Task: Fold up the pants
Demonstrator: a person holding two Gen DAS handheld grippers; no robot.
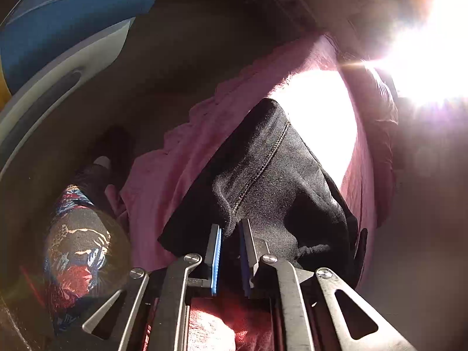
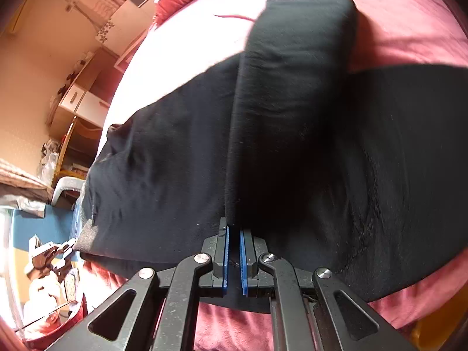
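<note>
Black pants [image 2: 181,161] lie on a pink bed [image 2: 409,14], mid-fold. The left hand-held gripper [image 1: 231,234] and the right hand-held gripper [image 2: 233,231] each pinch a fabric edge. Next, likely, both must carry the cloth across evenly.

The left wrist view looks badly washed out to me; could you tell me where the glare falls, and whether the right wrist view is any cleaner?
Left wrist view: glare burns out the upper right and the pink bedspread beyond the black pants; the left is dim. Right wrist view: evenly lit, bedspread overexposed upper left, pants slightly blurred.
</note>
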